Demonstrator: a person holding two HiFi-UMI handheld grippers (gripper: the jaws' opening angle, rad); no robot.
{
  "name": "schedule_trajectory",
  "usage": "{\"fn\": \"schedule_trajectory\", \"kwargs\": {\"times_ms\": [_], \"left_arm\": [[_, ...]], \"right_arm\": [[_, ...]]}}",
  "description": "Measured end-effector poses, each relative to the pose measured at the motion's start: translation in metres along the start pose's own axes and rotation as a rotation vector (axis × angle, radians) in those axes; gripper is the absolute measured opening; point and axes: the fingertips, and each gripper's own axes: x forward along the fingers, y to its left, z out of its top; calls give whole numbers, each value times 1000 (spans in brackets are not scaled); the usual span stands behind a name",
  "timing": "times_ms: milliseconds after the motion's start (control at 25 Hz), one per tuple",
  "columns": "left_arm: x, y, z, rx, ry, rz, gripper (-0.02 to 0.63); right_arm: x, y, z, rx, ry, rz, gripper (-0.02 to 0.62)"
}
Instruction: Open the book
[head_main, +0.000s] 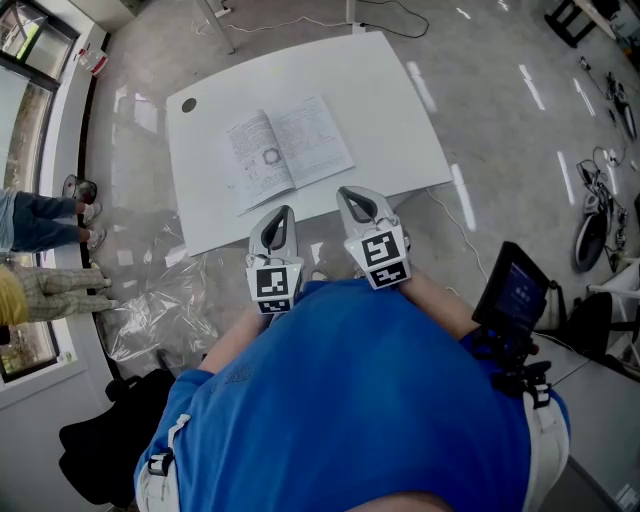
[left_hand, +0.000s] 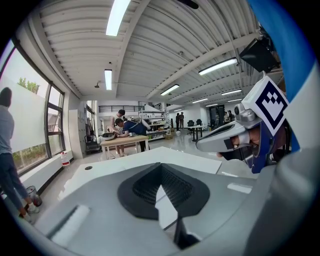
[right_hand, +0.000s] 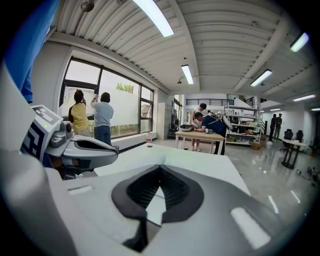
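Observation:
The book (head_main: 288, 150) lies open and flat on the white table (head_main: 390, 90), its printed pages facing up, left of the table's middle. Both grippers are held side by side close to the person's chest, at the table's near edge and short of the book. The left gripper (head_main: 282, 215) is shut with nothing between its jaws, as the left gripper view (left_hand: 161, 167) shows. The right gripper (head_main: 350, 196) is shut and empty as well (right_hand: 160, 170). In both gripper views the jaws hide most of the book.
A small dark hole (head_main: 189, 104) sits in the table's far left corner. Crumpled clear plastic sheet (head_main: 160, 300) and a black bag (head_main: 110, 440) lie on the floor at the left. People (head_main: 40, 225) stand by the window. A black screen on a stand (head_main: 515, 290) is at the right.

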Motion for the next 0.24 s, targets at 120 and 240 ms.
{"fn": "schedule_trajectory", "kwargs": {"times_ms": [120,240], "left_arm": [[1,-3,-2,-2,4,-1,6],[1,-5,-4,-6,6,1,6]], "right_arm": [[0,-1,-2,0,1,2,3],[-1,-1,-4,-3,2,8,3]]}}
